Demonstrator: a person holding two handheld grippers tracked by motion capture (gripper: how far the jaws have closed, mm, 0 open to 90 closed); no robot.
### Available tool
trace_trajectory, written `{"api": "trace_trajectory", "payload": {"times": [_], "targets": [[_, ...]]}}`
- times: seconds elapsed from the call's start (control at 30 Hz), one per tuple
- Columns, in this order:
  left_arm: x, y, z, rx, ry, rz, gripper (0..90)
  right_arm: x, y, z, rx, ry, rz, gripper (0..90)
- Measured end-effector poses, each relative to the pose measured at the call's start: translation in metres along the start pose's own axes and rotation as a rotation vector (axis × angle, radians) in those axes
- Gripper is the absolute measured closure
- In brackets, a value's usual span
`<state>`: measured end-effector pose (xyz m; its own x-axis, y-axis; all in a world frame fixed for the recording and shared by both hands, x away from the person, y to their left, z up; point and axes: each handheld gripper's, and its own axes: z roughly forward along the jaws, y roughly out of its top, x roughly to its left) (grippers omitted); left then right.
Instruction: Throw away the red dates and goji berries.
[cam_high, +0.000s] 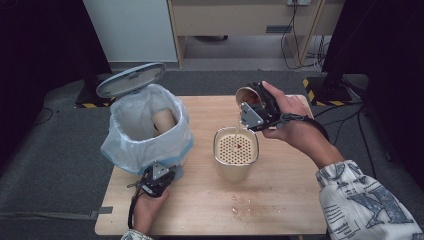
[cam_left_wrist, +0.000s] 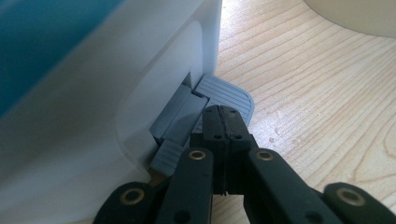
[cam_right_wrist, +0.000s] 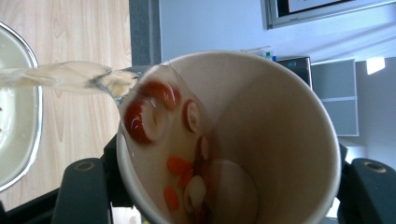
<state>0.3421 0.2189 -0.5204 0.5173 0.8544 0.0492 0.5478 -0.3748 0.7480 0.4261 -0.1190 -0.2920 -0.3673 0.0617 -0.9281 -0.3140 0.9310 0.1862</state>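
My right gripper (cam_high: 256, 109) is shut on a paper cup (cam_high: 248, 95) tilted over a beige container (cam_high: 232, 172) with a perforated strainer top at the table's middle. A thin stream of pale liquid (cam_high: 236, 129) runs from the cup onto the strainer. In the right gripper view the cup (cam_right_wrist: 280, 116) holds red and orange fruit pieces (cam_right_wrist: 144, 116), the stream (cam_right_wrist: 60, 74) leaves its lip, and black fingers (cam_right_wrist: 84, 191) flank it. My left gripper (cam_high: 167, 176) is shut, its tips (cam_left_wrist: 223, 113) resting on the grey pedal (cam_left_wrist: 226, 93) of the bin (cam_left_wrist: 116, 93).
The pedal bin (cam_high: 125, 150) stands at the table's left, lined with a white bag, its lid (cam_high: 131, 79) raised. Another paper cup (cam_high: 164, 120) lies inside it. Small wet spots (cam_high: 240, 200) mark the wood in front of the container. Dark floor surrounds the table.
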Motion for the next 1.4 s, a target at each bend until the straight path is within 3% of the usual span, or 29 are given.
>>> {"api": "trace_trajectory", "payload": {"times": [0.3, 1.2, 1.4], "targets": [[0.0, 0.0, 0.0, 0.001, 0.001, 0.001, 89.5, 0.001, 0.001, -0.002, 0.013, -0.024, -0.055, 31.3], [0.0, 0.0, 0.0, 0.001, 0.001, 0.001, 89.4, -0.001, 0.006, -0.004, 0.01, -0.048, -0.087, 31.3], [0.0, 0.0, 0.0, 0.0, 0.0, 0.001, 89.4, -0.004, 0.01, -0.006, 0.027, -0.076, -0.166, 31.3]]}}
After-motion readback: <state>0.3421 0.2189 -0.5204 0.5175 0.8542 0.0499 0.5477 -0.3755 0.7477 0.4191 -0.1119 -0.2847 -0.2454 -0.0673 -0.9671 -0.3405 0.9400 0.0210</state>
